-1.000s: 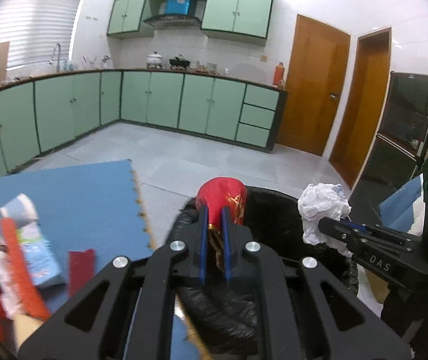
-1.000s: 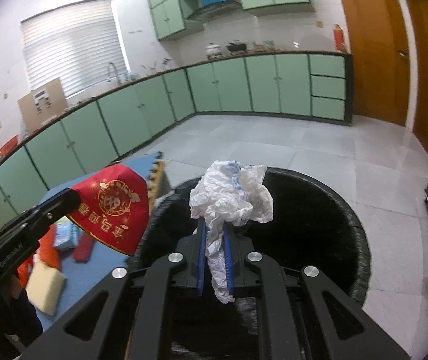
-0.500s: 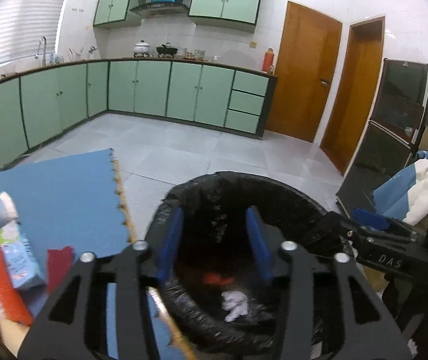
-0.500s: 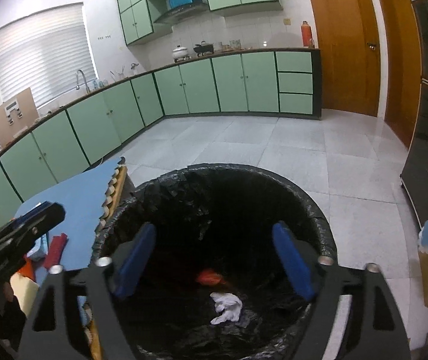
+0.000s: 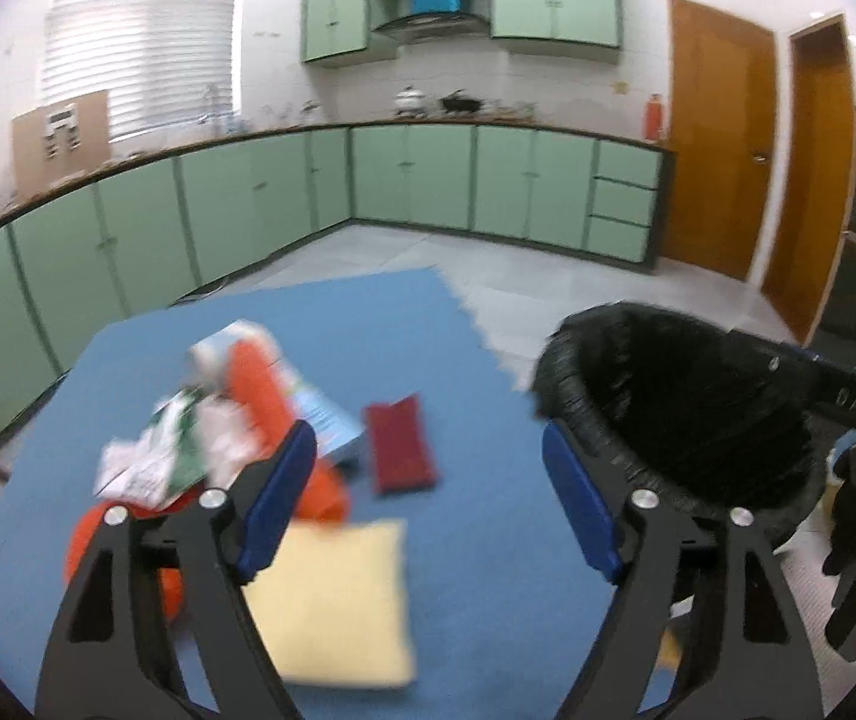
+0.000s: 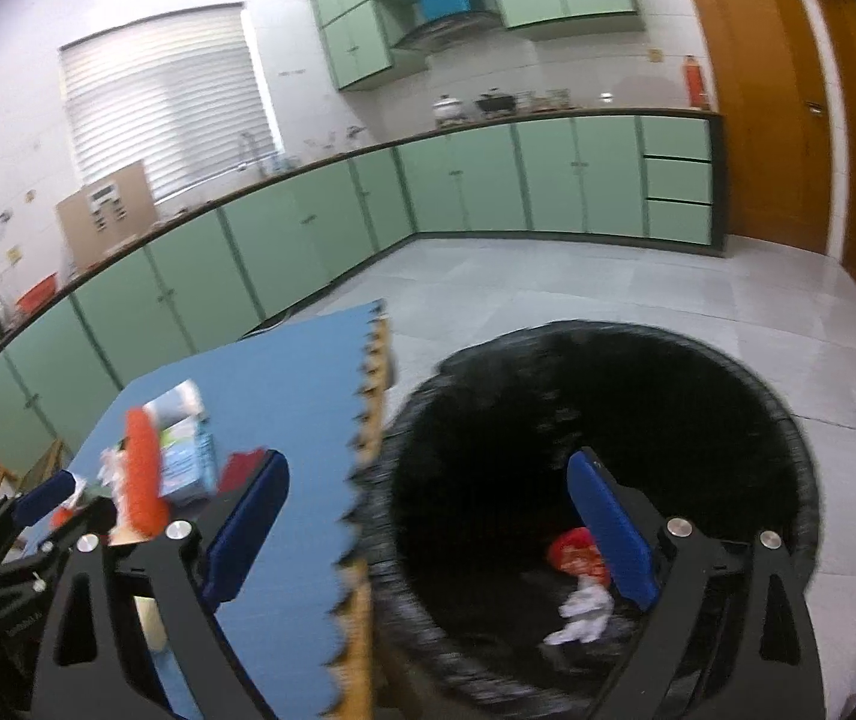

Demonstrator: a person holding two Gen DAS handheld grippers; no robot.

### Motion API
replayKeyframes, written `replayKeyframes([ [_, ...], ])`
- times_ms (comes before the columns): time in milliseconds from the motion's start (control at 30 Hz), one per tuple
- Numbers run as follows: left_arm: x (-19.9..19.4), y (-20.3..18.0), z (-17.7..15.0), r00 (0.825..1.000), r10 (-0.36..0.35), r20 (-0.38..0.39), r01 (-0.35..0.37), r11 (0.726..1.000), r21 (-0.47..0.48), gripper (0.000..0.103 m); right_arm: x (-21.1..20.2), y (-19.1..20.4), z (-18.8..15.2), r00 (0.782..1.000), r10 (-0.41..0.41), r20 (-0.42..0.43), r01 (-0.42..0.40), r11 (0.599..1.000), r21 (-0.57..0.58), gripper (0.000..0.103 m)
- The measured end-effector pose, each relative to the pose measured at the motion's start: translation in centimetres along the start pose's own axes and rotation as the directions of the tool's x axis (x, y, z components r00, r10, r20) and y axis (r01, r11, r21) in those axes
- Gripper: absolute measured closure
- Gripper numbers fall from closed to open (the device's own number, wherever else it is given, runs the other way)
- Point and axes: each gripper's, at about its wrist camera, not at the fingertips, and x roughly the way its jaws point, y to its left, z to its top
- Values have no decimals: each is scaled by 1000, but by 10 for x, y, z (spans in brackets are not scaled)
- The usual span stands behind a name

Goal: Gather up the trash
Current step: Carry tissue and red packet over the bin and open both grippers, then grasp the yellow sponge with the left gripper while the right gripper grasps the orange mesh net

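Observation:
My left gripper (image 5: 428,480) hovers over the blue mat (image 5: 308,324), its jaws opening with nothing between them. Below it lie a pale yellow pad (image 5: 338,600), a dark red piece (image 5: 401,441), an orange roll (image 5: 254,384), a light blue packet (image 5: 323,414) and a white-green wrapper (image 5: 158,456). My right gripper (image 6: 428,480) hangs over the near rim of the black-lined bin (image 6: 727,372), jaws also opening and empty. In the bin lie a red packet (image 6: 577,558) and a crumpled white tissue (image 6: 583,606).
The bin (image 5: 685,408) stands just right of the mat's toothed edge (image 6: 368,420). Green kitchen cabinets (image 5: 487,186) line the far walls, with wooden doors (image 5: 721,150) at the right. Grey tiled floor (image 6: 547,282) stretches behind. A dark appliance stands at the far right.
Both grippers went from shut to open and dropped the red packet and the white tissue into the bin. Both views have swung left, the left one onto the mat's trash.

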Motion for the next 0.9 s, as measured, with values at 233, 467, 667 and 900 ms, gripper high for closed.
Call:
replayKeyframes([
  [233,-9,37,-27,995,68,-69,-72,996,-59,26,12,46,-22,997,60,-38,-63,996,-69,11],
  [467,1,47,-49,988,87,-127,-97,992,-79,22,16,64,-33,995,74,-63,-81,990,-114,11],
  [667,15,51,-56,981,64,-184,-84,991,-105,18,21,65,-39,994,77,-84,-87,988,-130,11],
  [900,30,41,-66,971,63,-232,-87,992,-93,13,23,64,-40,993,72,-92,-84,987,-137,11],
])
